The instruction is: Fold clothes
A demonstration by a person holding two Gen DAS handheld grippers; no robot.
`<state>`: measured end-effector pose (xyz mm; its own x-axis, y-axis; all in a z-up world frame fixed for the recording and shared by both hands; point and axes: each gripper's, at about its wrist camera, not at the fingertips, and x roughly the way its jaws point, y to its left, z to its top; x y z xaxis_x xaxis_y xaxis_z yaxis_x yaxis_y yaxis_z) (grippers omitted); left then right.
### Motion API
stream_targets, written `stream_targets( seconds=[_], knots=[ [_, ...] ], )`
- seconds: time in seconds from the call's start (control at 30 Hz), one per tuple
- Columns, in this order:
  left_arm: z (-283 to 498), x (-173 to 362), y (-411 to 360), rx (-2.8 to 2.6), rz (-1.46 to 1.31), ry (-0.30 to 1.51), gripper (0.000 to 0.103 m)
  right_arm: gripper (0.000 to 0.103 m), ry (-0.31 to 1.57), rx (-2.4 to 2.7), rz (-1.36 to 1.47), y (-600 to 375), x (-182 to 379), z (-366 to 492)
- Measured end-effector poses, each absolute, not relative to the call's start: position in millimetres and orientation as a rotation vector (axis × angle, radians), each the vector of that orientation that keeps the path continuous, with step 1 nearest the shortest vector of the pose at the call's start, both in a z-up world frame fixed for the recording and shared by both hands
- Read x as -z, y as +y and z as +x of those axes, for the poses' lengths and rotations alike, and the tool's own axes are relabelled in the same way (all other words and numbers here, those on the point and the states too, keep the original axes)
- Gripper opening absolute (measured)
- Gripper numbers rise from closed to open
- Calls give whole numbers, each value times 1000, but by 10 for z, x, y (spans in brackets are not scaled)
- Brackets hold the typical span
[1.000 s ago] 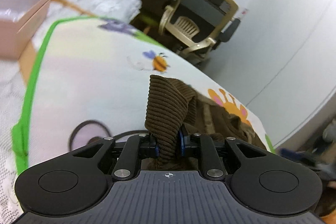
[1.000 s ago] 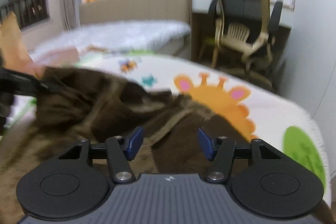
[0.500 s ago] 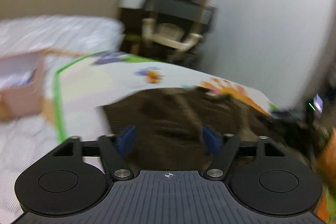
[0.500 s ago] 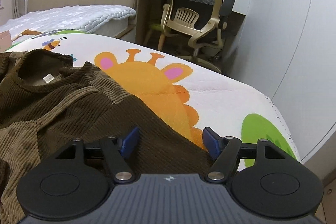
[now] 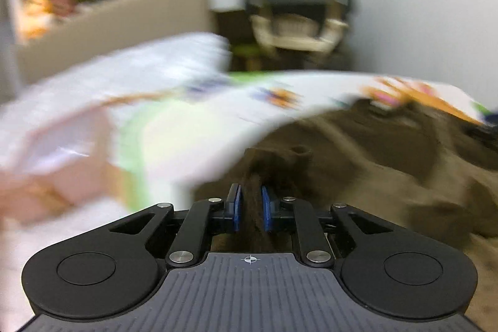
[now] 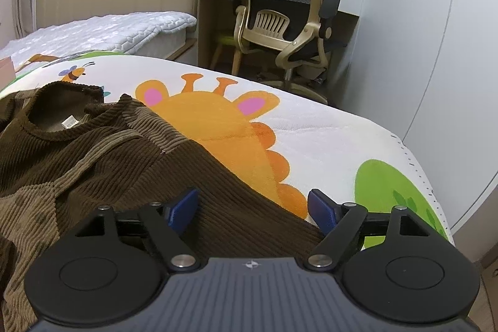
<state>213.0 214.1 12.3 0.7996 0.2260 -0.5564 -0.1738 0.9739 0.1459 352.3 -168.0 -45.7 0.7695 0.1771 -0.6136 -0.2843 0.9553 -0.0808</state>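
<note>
Covering most of the near view, a mat (image 6: 326, 126) with a printed orange animal and green patches lies across a bed (image 6: 102, 30); a chair (image 6: 280, 17) stands beyond it by a desk.

Sweater (image 6: 102, 164): brown corduroy, lying on the mat's left part, collar and label up, body creased and rumpled, one sleeve running toward the right gripper. No neat fold shows; judged from this, it is spread or part-way gathered, and most of the folding remains.

Left gripper (image 5: 250, 212): tongs pressed together on a bunch of the sweater's fabric, at its left edge. That view is badly blurred, so which part of the garment is pinched cannot be told.

Right gripper (image 6: 253, 209): tongs spread wide, nothing between them, hovering over the sleeve near the mat's front.

Containers: one pink box (image 5: 53, 157) at the left, on the bed beside the mat. Its contents are too blurred to tell.
</note>
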Motion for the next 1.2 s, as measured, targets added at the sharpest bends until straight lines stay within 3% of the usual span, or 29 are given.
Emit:
stream_targets(
  seconds=[0.13, 0.23, 0.4, 0.43, 0.5, 0.57, 0.73, 0.87, 1.0, 1.1, 1.2],
  knots=[
    [2091, -213, 2805, -442, 28, 604, 17, 79, 649, -251, -168, -1686, 459, 3525],
    [1992, -292, 3118, -501, -135, 584, 27, 80, 651, -250, -167, -1688, 455, 3529],
    [2280, -309, 2851, -269, -331, 621, 59, 80, 625, -326, -106, -1685, 184, 3454],
    [2374, -296, 2763, -206, -367, 635, 61, 81, 628, -384, -45, -1685, 63, 3442],
    [2563, -269, 2588, -80, -437, 660, 76, 86, 680, -512, 116, -1673, -106, 3483],
    [2752, -243, 2412, 48, -506, 684, 83, 86, 789, -622, 314, -1640, -116, 3631],
    [3250, 6, 2054, 277, -663, 770, 82, 86, 1051, -649, 727, -1567, 347, 4033],
    [3427, 347, 2050, 242, -724, 834, 82, 86, 1082, -635, 738, -1528, 512, 4102],
    [3657, 390, 2112, 284, -788, 790, 88, 86, 1093, -698, 734, -1427, 527, 4212],
    [3758, 375, 2177, 289, -818, 755, 89, 86, 1026, -702, 777, -1346, 476, 4444],
    [3708, 350, 2255, 254, -809, 738, 89, 86, 797, -565, 740, -1402, 286, 4606]
  ],
)
